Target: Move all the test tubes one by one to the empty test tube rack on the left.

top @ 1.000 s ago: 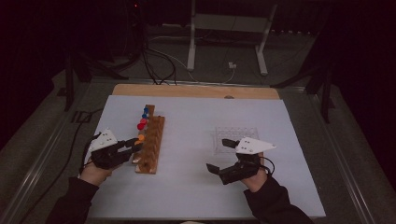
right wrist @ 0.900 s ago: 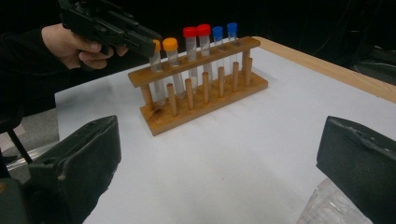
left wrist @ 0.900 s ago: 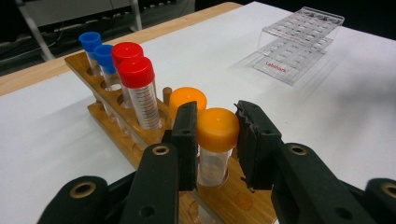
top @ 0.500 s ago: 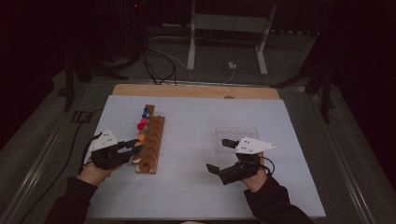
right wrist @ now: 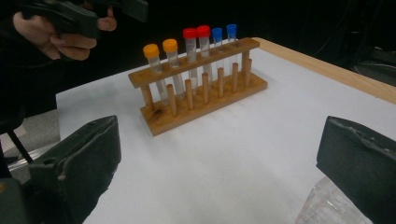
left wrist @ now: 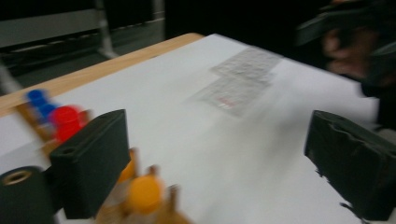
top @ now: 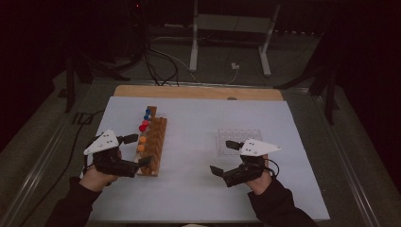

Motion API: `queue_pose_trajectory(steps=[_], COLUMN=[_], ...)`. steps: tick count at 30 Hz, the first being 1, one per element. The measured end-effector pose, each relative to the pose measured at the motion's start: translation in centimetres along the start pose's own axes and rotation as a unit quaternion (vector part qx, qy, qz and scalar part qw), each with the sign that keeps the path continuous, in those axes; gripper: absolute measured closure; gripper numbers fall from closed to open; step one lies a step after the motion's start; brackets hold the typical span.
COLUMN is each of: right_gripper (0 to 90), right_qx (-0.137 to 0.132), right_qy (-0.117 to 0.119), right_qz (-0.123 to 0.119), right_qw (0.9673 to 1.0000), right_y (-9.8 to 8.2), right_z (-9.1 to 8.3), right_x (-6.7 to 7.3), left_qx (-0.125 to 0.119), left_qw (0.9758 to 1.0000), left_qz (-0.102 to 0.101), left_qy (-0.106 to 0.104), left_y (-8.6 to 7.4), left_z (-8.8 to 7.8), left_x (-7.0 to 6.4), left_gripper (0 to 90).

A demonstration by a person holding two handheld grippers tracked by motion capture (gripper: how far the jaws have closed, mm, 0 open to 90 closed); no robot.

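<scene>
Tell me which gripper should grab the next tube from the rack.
Probably the left gripper: it is open right beside the rack and its orange-capped tubes. The right gripper sits open across the table by the clear tray.

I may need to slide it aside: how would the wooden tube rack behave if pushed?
The wooden tube rack looks stiff and light, and is narrow, so a high push might tip it. Its six capped tubes stand loosely and could rattle.

Lab test bench, dim room. White-sheeted counter with wood edge. Wooden test-tube rack with orange-, red- and blue-capped tubes sits just beside the left claw, across from the right claw. Clear well plate just ahead of the right claw. Cables and metal stand legs on the floor beyond both claws.
</scene>
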State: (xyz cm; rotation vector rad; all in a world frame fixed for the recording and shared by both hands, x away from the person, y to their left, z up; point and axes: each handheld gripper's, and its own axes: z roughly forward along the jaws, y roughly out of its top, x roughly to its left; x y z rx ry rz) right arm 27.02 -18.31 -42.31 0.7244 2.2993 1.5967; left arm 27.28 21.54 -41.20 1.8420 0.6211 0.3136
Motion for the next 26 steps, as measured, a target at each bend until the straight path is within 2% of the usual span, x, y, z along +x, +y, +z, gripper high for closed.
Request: queue_pose_trajectory(steps=[1, 6, 8, 9, 14, 17, 20, 26], right_gripper=[0.0, 0.0, 0.0, 0.0, 0.0, 0.0, 0.0, 0.0], right_qx=[0.001, 0.003, 0.005, 0.006, 0.01, 0.014, 0.016, 0.016], right_qy=[-0.001, -0.008, -0.009, -0.01, -0.014, -0.017, -0.018, -0.016], right_qz=[0.0, -0.001, -0.001, -0.002, -0.005, -0.004, -0.004, -0.004], right_qw=[1.0, 1.0, 0.9999, 0.9999, 0.9998, 0.9997, 0.9997, 0.9997], right_y=[-0.1, -0.6, -0.9, -1.0, -1.6, -1.9, -2.1, -2.2], right_z=[0.0, -0.3, -0.4, -0.4, -0.4, -0.4, -0.4, -0.4], right_x=[0.0, -0.3, -0.4, -0.4, -0.5, -0.6, -0.7, -0.8], left_qx=[0.0, 0.006, 0.004, 0.007, 0.022, 0.028, 0.037, 0.048], left_qw=[0.9999, 0.9994, 0.9994, 0.9991, 0.9982, 0.9976, 0.997, 0.996], left_qz=[0.001, 0.007, 0.009, 0.006, 0.011, 0.012, 0.021, 0.032], left_qy=[-0.014, -0.032, -0.033, -0.041, -0.055, -0.062, -0.065, -0.068], left_y=[0.0, 0.0, -0.2, -0.3, -1.1, -1.7, -2.3, -3.0], left_z=[0.1, 1.1, 1.5, 1.8, 3.1, 3.8, 4.4, 5.0], left_x=[-0.2, -1.3, -1.6, -1.8, -2.5, -3.1, -3.5, -3.8], left_gripper=[0.9, 0.4, 0.4, 0.4, 0.4, 0.4, 0.4, 0.4])
